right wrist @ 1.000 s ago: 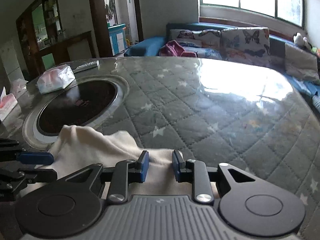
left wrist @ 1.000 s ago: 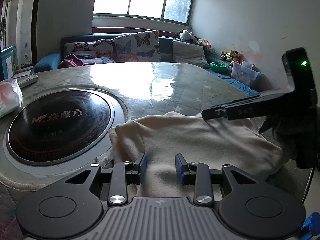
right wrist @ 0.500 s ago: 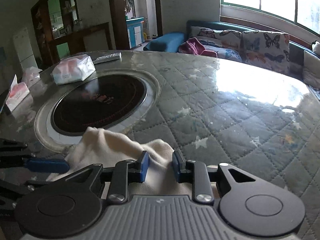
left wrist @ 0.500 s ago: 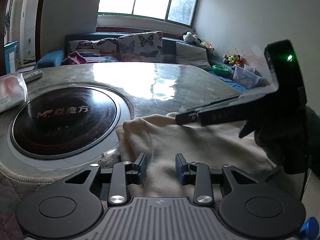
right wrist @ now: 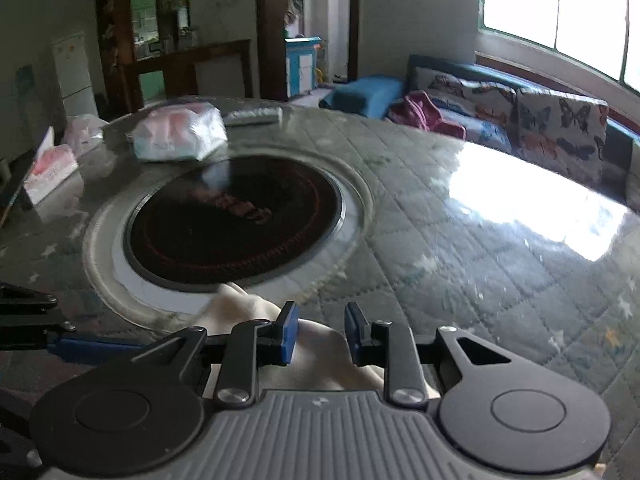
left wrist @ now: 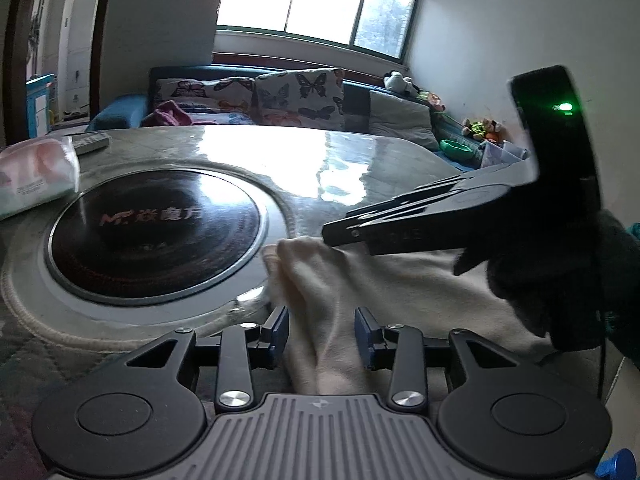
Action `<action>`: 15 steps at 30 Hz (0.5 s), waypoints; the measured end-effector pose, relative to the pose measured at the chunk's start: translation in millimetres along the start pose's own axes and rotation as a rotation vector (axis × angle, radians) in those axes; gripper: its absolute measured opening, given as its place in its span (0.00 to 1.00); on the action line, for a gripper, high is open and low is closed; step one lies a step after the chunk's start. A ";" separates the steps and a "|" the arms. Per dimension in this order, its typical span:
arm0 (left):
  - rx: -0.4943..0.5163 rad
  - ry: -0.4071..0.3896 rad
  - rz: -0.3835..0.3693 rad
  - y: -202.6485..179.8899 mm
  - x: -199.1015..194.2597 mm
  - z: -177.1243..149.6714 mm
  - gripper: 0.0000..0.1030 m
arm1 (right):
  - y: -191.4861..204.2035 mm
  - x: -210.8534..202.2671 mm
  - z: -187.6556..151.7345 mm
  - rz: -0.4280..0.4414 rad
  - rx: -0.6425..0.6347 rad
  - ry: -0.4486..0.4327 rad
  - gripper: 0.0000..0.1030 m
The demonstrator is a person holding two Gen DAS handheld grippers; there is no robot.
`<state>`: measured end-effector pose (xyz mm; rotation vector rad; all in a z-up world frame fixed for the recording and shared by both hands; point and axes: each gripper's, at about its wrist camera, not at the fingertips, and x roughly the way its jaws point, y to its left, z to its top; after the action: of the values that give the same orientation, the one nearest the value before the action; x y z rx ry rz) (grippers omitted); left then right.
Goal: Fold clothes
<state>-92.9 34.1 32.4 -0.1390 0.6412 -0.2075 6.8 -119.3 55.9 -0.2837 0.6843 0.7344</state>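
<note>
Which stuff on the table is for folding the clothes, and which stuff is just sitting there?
For the job:
cream garment
left gripper
right gripper

Just lying about:
round black cooktop
pack of tissues
tissue box
remote control

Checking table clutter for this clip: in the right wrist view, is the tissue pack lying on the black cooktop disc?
No, the tissue pack lies on the quilted table cover beyond the black cooktop disc, off its surface.
</note>
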 end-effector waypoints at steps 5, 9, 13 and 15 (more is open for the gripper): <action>-0.025 0.004 0.020 5.3 -3.4 -1.8 0.38 | 15.4 12.7 -4.3 -0.013 -0.060 0.017 0.25; -0.031 0.002 0.036 8.4 -8.1 -3.0 0.40 | 18.4 1.3 -1.7 -0.020 -0.074 0.000 0.25; -0.051 0.008 0.065 12.6 -8.7 -4.6 0.45 | 23.2 -19.3 -6.4 -0.016 -0.103 -0.010 0.25; -0.065 0.016 0.073 15.2 -8.4 -5.0 0.45 | 25.6 -29.5 -8.7 -0.014 -0.117 -0.015 0.25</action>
<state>-100.3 50.5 30.4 -0.1759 0.6680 -0.1174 -31.1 -120.3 68.8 -0.3896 0.6253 0.7634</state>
